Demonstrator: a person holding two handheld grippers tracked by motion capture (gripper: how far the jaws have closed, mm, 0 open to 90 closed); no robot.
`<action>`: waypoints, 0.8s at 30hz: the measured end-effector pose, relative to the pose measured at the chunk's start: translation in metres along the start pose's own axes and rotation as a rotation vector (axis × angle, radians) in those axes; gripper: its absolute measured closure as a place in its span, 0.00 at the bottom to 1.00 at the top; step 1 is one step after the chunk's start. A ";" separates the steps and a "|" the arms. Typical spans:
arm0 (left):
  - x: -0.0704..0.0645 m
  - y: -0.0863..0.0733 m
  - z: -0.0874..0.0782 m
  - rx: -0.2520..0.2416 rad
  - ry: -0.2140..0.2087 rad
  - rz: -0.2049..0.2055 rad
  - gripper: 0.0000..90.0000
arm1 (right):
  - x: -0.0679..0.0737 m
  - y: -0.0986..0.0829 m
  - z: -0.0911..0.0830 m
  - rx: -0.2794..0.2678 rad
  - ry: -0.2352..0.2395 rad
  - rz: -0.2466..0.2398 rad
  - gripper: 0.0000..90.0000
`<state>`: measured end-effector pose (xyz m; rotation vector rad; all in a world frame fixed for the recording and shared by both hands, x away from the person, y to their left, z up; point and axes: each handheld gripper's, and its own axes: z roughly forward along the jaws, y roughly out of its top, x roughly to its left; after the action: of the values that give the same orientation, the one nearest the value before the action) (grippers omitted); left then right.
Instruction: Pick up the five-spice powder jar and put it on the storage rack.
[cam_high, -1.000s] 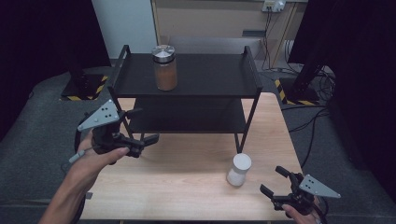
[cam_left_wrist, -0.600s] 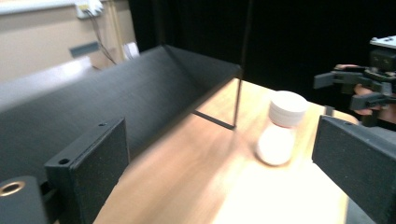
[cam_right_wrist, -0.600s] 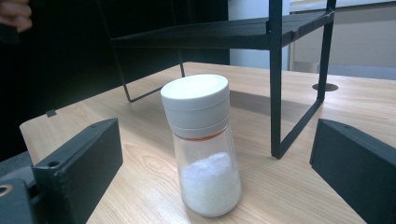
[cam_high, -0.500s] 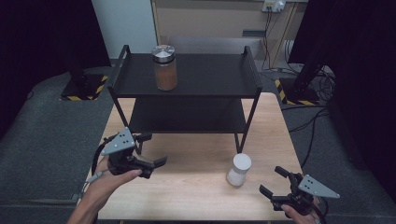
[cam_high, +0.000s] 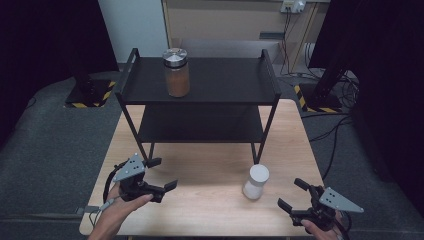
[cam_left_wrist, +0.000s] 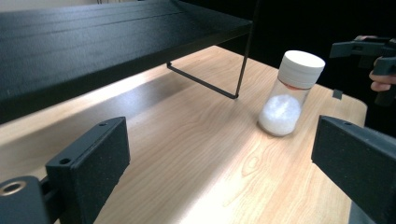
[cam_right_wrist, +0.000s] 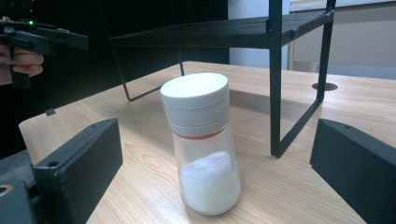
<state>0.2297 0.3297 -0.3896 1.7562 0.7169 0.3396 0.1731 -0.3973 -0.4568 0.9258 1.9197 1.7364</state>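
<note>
White-capped shaker jar (cam_high: 255, 181): upright on desk (cam_high: 210, 200), just ahead of right tool (cam_high: 295, 196), jaws wide, empty. Left tool (cam_high: 162, 174): wide, empty.

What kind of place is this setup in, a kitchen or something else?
Probably a lab or recording studio, not a kitchen: dark curtains surround a lone wooden table, cables trail across the grey carpeted floor, and yellow-black hazard tape marks stand bases beside the black shelf rack.

No readable text, labels or numbers anywhere
</note>
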 end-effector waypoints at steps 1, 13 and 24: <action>0.001 -0.003 -0.001 -0.006 -0.004 -0.011 0.03 | 0.000 0.000 0.000 0.001 0.000 0.000 0.03; -0.001 -0.031 -0.008 -0.003 0.032 -0.044 0.04 | 0.001 -0.001 0.000 0.005 -0.011 0.002 0.03; 0.006 -0.044 -0.010 -0.020 0.040 -0.078 0.04 | 0.002 0.001 -0.001 -0.008 -0.014 -0.007 0.03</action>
<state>0.2153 0.3483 -0.4290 1.7022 0.8056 0.3284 0.1715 -0.3963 -0.4556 0.9250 1.9033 1.7288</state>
